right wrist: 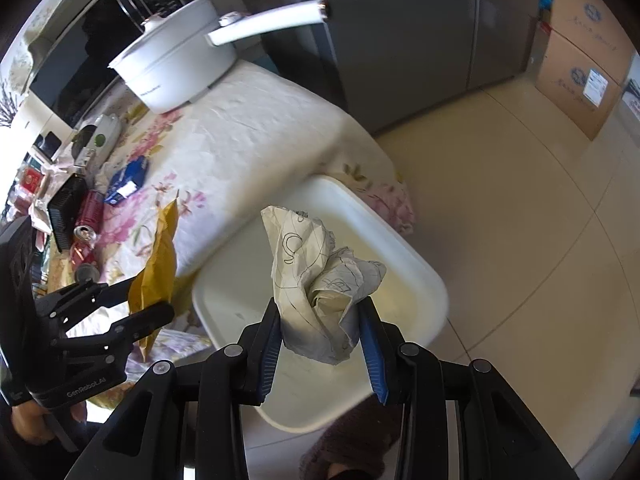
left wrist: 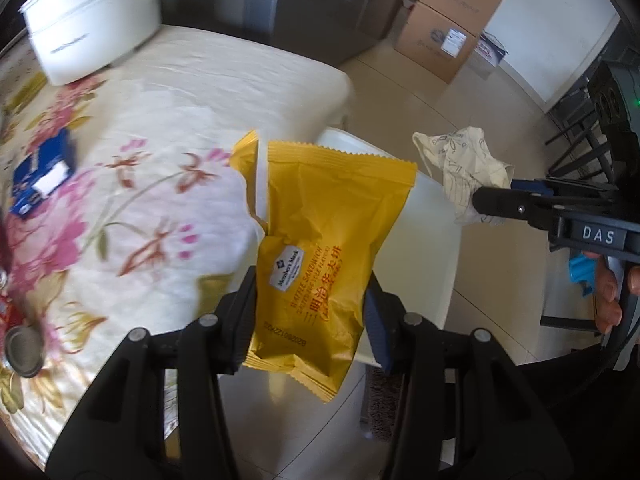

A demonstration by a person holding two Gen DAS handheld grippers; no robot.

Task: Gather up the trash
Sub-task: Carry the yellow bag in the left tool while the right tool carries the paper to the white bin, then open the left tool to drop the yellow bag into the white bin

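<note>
Wrapper (left wrist: 320, 248) (yellow) sits clamped in left tongs (left wrist: 310, 316) above the white bin (right wrist: 420, 264); right tongs (right wrist: 320, 332) grip crumpled paper (right wrist: 320, 280) over it.

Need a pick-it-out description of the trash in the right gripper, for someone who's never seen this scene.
Start at the white rectangular plastic bin beside the floral-clothed table. Above it, the right gripper clamps a crumpled cream paper ball with black pen doodles. The left gripper holds a smooth yellow snack wrapper; only the ball is wadded.
</note>
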